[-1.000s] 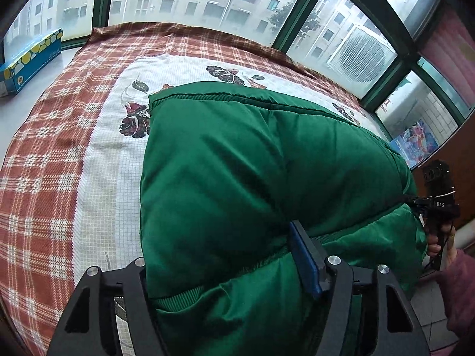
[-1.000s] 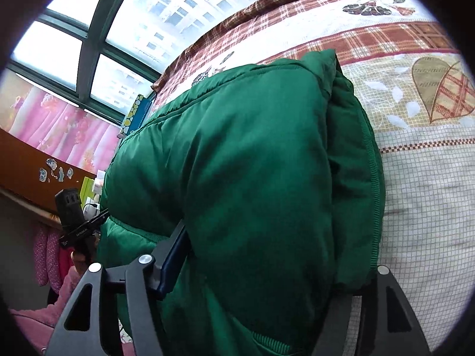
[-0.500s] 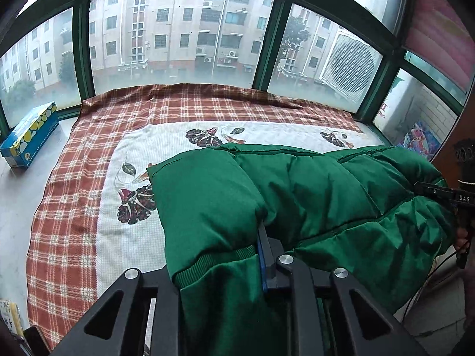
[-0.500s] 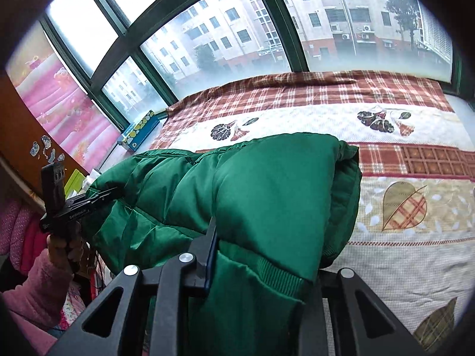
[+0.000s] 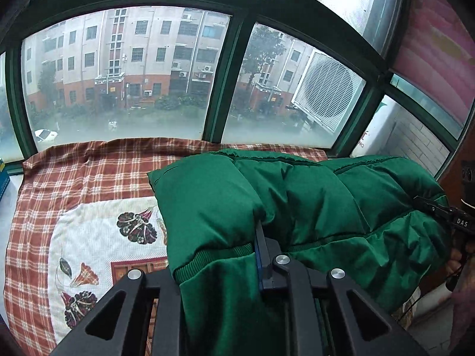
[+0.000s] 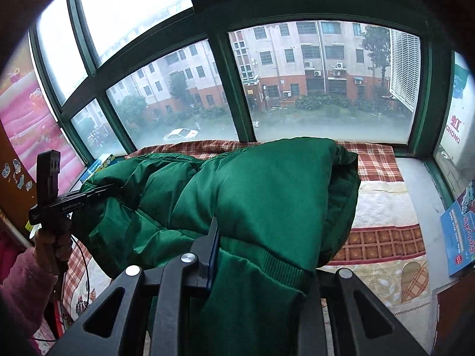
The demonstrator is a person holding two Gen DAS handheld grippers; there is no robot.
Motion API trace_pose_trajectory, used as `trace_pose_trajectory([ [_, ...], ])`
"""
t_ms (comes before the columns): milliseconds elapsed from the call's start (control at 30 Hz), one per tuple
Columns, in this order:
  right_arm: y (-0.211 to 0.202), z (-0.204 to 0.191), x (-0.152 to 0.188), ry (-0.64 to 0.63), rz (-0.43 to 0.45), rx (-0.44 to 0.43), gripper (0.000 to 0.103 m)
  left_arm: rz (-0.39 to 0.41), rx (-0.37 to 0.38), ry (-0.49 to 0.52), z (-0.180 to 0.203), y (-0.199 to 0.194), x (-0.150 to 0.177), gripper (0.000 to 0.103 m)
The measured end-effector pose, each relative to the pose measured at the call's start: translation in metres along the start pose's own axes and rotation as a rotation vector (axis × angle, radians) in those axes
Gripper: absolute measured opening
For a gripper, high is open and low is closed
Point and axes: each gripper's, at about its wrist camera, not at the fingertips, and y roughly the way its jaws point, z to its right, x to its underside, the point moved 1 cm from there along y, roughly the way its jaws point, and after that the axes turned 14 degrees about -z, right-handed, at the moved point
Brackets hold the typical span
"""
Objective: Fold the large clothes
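Observation:
A big green puffer jacket (image 5: 311, 201) hangs lifted above the bed, stretched between both grippers. My left gripper (image 5: 216, 255) is shut on the jacket's ribbed hem at its left end; the blue-padded right finger (image 5: 259, 252) shows, the left one is buried in cloth. In the right wrist view the jacket (image 6: 252, 195) fills the middle. My right gripper (image 6: 261, 255) is shut on the ribbed hem at the other end. Each gripper also shows from the other's camera, the right one at the far right (image 5: 445, 213) and the left one at the far left (image 6: 89, 195).
The bed has a red plaid and floral cover (image 5: 98, 225). Green-framed windows (image 5: 219, 89) stand right behind it. A blue box (image 6: 101, 163) lies on the left sill and a blue book (image 6: 460, 231) at the bed's right side. A pink-sleeved arm (image 6: 26, 284) holds the left gripper.
Both grippers have lifted the jacket's hem up off the bed and tilted up towards the window. The jacket now hangs between them instead of lying flat.

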Motion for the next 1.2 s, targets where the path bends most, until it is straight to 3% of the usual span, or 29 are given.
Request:
trace_pose_trajectory([
  [100, 0.016, 0.028, -0.013, 0.023, -0.003, 0.044, 0.026, -0.002, 0.013, 0.016, 0.002, 0.033, -0.041, 0.019],
  [200, 0.049, 0.060, -0.015, 0.088, -0.068, 0.072, 0.027, -0.028, 0.033, 0.030, 0.000, 0.075, -0.068, 0.018],
  [367, 0.121, 0.117, 0.017, 0.223, -0.266, 0.157, 0.045, -0.189, -0.045, 0.045, -0.008, 0.161, -0.070, 0.019],
  [400, 0.126, 0.127, 0.025, 0.245, -0.271, 0.135, 0.052, -0.209, -0.067, 0.058, -0.011, 0.173, -0.067, 0.029],
  [500, 0.125, 0.143, 0.042, 0.308, -0.275, 0.060, 0.061, -0.230, -0.081, 0.057, -0.022, 0.189, -0.057, 0.051],
  [533, 0.122, 0.142, 0.046, 0.307, -0.277, 0.060, 0.062, -0.231, -0.076, 0.054, -0.025, 0.191, -0.057, 0.053],
  [633, 0.106, 0.126, 0.049, 0.258, -0.263, 0.152, 0.063, -0.235, -0.124, 0.022, -0.034, 0.194, -0.054, 0.071],
  [733, 0.096, 0.117, 0.064, 0.244, -0.268, 0.221, 0.069, -0.216, -0.179, 0.057, -0.032, 0.189, -0.042, 0.072],
  [900, 0.118, 0.126, 0.103, 0.231, -0.400, 0.324, 0.073, -0.229, -0.228, 0.082, -0.039, 0.185, -0.011, 0.087],
  [1033, 0.092, 0.115, 0.102, 0.230, -0.345, 0.381, 0.073, -0.247, -0.233, 0.034, -0.048, 0.161, 0.006, 0.087],
  [1200, 0.051, 0.074, 0.089, 0.163, -0.283, 0.399, 0.073, -0.204, -0.260, 0.067, -0.029, 0.110, 0.027, 0.087],
])
